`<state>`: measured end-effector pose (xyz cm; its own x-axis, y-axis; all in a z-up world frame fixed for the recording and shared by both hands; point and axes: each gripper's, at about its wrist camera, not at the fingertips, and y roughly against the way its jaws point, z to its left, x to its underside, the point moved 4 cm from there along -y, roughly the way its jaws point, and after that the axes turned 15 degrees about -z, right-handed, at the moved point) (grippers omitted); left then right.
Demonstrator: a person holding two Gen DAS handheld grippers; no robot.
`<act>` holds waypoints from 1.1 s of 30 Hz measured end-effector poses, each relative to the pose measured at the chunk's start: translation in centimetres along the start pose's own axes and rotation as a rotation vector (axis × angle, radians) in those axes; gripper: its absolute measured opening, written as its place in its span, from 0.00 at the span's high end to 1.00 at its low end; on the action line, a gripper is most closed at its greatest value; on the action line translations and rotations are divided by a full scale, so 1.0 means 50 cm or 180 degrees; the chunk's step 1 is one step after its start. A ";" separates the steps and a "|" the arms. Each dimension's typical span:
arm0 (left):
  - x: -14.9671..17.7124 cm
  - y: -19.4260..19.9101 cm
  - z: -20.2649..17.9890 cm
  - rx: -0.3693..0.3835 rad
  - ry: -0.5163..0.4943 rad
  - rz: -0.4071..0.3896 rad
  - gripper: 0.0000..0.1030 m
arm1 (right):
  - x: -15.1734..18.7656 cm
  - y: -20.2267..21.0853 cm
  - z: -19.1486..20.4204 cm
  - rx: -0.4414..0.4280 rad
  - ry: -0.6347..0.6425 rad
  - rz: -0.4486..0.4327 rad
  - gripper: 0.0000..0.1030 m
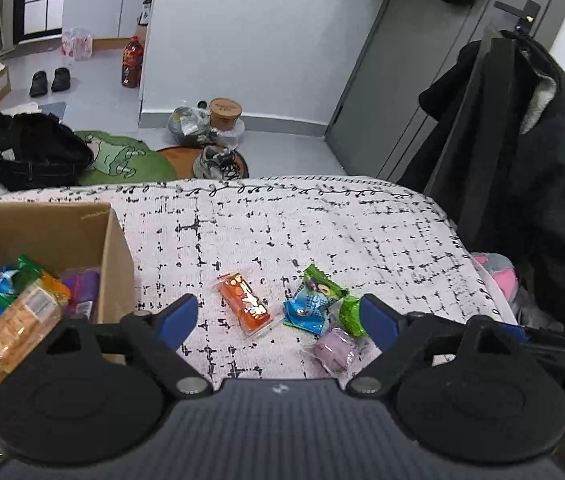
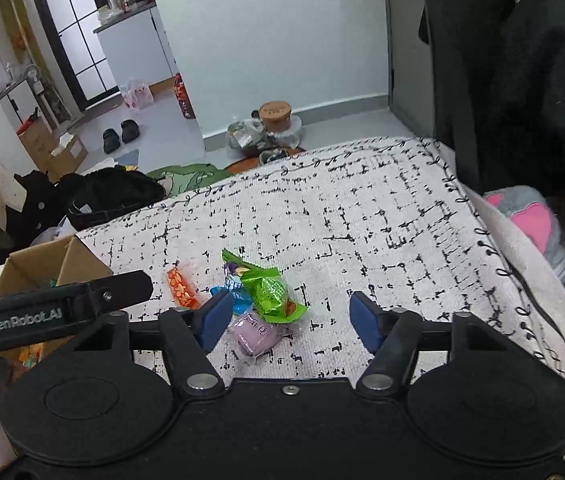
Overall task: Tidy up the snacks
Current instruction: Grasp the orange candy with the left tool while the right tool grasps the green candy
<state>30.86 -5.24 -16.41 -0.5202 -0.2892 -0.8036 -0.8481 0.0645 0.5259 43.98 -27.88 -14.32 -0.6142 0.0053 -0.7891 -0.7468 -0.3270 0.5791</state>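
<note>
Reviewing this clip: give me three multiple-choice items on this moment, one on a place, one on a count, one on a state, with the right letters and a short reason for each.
1. Where does the cardboard box stand relative to the loose snacks, seen from the left wrist?
A. to their left
B. to their right
C. behind them

2. How many snack packets lie loose on the patterned cloth?
A. two
B. four
C. seven

3. What is between the left gripper's fingers?
A. a gripped packet
B. nothing gripped; the pads touch no packet
C. the box wall

Answers: 1 A, the box sits at the left edge. 2 B, the orange packet, blue packet, green packet and purple packet. 3 B, the blue pads stand apart, clear of the snacks.
</note>
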 end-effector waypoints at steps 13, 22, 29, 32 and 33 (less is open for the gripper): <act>0.018 -0.089 0.043 -0.0200 0.0261 0.0260 0.50 | 0.022 -0.082 0.003 -0.0114 -0.0156 0.0238 0.48; 0.030 -0.163 0.060 -0.0299 0.0397 0.0526 0.61 | 0.029 -0.140 0.008 -0.0159 -0.0127 0.0411 0.55; 0.050 -0.199 0.073 -0.0303 0.0373 0.0715 0.69 | 0.048 -0.179 0.021 -0.0128 0.0036 0.0538 0.69; 0.045 -0.209 0.082 -0.0322 0.0378 0.0750 0.82 | 0.048 -0.183 0.017 -0.0079 0.0008 0.0521 0.70; 0.042 -0.211 0.086 -0.0304 0.0402 0.0779 0.82 | 0.048 -0.181 0.017 -0.0070 0.0001 0.0521 0.71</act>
<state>38.29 -2.45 -24.86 -0.6866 -0.3932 -0.6116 -0.6825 0.0585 0.7286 49.05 -24.11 -21.29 -0.7272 -0.0501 -0.6846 -0.6309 -0.3440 0.6954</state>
